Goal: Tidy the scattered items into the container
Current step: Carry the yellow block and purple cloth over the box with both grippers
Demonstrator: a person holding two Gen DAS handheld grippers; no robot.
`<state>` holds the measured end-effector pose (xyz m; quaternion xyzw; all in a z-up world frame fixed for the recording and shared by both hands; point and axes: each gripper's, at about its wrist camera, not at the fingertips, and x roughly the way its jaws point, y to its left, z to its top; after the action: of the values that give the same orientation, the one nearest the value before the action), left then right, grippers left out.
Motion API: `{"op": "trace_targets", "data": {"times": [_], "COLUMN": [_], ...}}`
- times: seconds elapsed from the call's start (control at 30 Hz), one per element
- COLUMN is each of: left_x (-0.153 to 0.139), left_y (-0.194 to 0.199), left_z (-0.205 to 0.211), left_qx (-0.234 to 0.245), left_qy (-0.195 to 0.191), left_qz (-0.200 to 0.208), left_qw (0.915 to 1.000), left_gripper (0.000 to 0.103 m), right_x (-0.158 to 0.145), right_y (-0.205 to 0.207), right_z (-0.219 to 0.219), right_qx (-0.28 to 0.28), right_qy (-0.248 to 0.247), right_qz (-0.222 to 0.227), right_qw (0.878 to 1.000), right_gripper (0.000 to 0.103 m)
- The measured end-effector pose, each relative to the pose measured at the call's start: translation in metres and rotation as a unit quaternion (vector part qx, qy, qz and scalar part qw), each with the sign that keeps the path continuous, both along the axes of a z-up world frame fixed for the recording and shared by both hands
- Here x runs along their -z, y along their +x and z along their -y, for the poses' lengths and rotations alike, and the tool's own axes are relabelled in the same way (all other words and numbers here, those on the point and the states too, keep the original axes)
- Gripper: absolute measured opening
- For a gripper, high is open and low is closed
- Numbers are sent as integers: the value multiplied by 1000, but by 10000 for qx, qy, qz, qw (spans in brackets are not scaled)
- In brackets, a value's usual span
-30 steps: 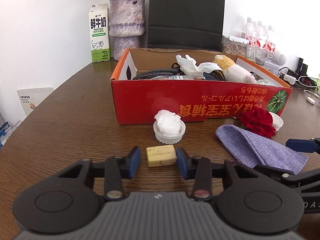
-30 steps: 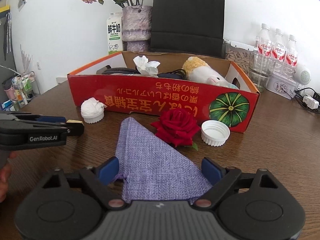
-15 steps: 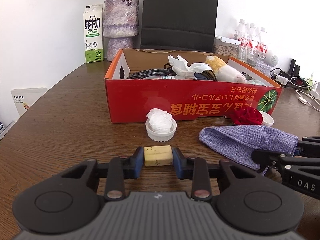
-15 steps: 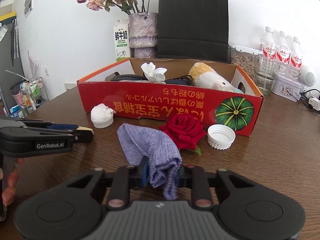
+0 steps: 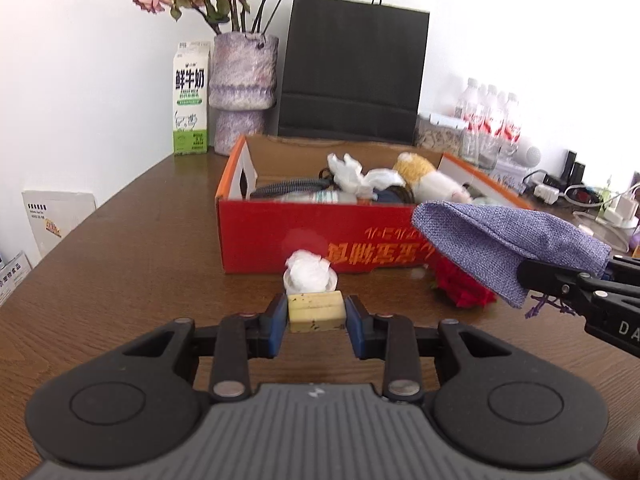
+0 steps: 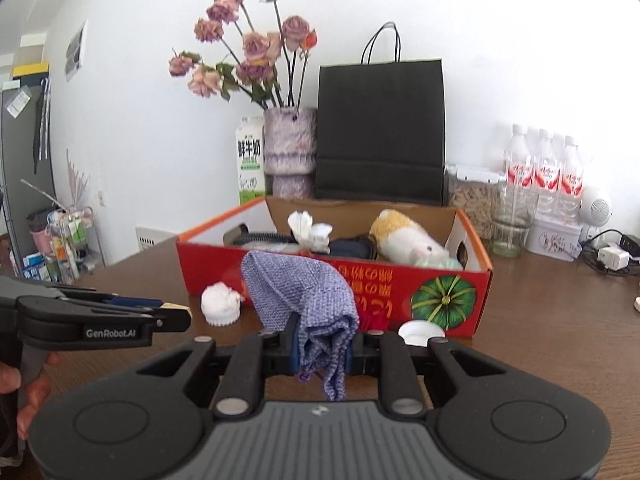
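Observation:
My left gripper (image 5: 316, 316) is shut on a small yellow block (image 5: 316, 312) and holds it above the table, in front of the red cardboard box (image 5: 280, 236). My right gripper (image 6: 322, 350) is shut on a purple woven cloth (image 6: 304, 292), lifted off the table; the cloth (image 5: 500, 240) hangs at the right in the left wrist view. The box (image 6: 440, 292) holds tissue, cables and a plush toy. A white cap stuffed with tissue (image 5: 310, 274), a red rose (image 5: 460, 284) and a white lid (image 6: 420, 332) lie in front of the box.
Behind the box stand a milk carton (image 5: 191, 98), a vase of dried flowers (image 5: 242, 88), a black paper bag (image 5: 352, 76) and water bottles (image 6: 540, 176). Chargers and cables (image 6: 612, 256) lie at the far right. A person's hand (image 6: 24, 392) holds the left gripper.
Both grippers have risen from the table. The left lifted the yellow block; the right lifted the purple cloth clear of the rose, toward the box.

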<state>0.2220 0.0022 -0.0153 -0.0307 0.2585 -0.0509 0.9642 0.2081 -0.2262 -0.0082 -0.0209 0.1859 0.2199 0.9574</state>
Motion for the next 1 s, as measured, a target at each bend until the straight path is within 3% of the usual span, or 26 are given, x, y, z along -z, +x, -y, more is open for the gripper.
{"op": "trace_targets", "data": {"times": [0.2, 0.6, 0.83, 1.0], "left_x": [-29, -71, -69, -52], "left_y": [7, 66, 111, 139], "left_z": [5, 20, 16, 6], "left_qx": [62, 128, -20, -100], "left_qy": [0, 19, -113, -122], "left_qz": [375, 842, 869, 636], "left_qw": [9993, 9964, 9962, 9979], "left_gripper": [32, 32, 32, 32], "right_x": [-23, -54, -44, -23], "right_y": [15, 74, 122, 157], "right_z": [6, 3, -1, -7], "right_qx": [99, 192, 195, 149], "right_qy": [158, 271, 308, 256], "right_qz": [274, 586, 402, 107], "right_qw": [9995, 9977, 9985, 9995], "right_gripper": [18, 18, 18, 18]}}
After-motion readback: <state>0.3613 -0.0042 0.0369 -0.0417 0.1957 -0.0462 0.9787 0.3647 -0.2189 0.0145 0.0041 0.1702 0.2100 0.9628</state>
